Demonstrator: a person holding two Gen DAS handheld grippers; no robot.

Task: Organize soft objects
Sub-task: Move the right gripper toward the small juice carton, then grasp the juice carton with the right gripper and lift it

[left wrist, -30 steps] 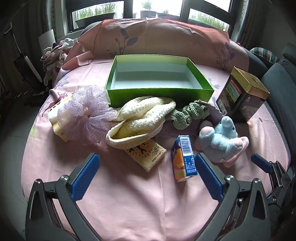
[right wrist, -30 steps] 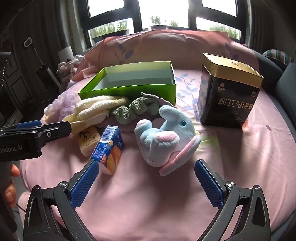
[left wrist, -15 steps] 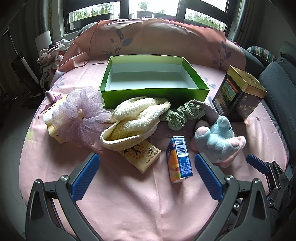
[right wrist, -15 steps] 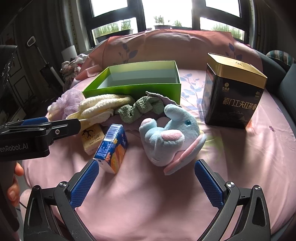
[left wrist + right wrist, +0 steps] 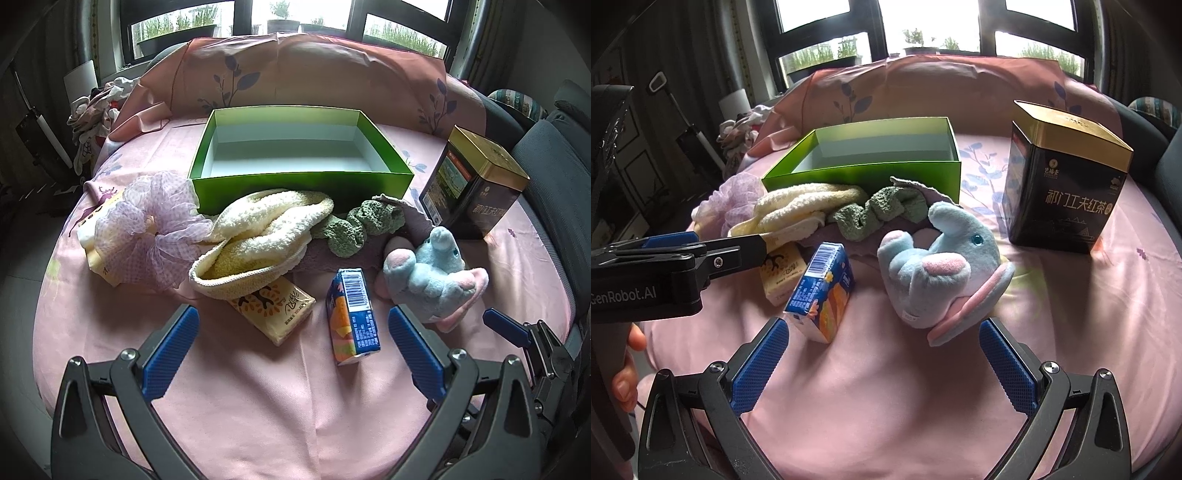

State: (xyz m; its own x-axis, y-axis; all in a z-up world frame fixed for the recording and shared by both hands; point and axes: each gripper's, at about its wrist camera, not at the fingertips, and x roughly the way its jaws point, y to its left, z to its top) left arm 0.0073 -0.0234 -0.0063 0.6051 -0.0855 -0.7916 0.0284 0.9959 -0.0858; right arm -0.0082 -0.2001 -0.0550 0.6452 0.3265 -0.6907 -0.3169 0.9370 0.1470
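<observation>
Plush elephant (image 5: 938,266) just ahead of right gripper (image 5: 882,354) | both jaws wide, empty

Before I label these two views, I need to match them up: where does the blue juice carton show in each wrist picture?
Left wrist view: the juice carton stands right of centre, barcode on top, between the tissue pack and the plush elephant.
Right wrist view: the carton tilts left of centre, just left of the elephant.
Shared landmark: the green box behind it in both.
</observation>
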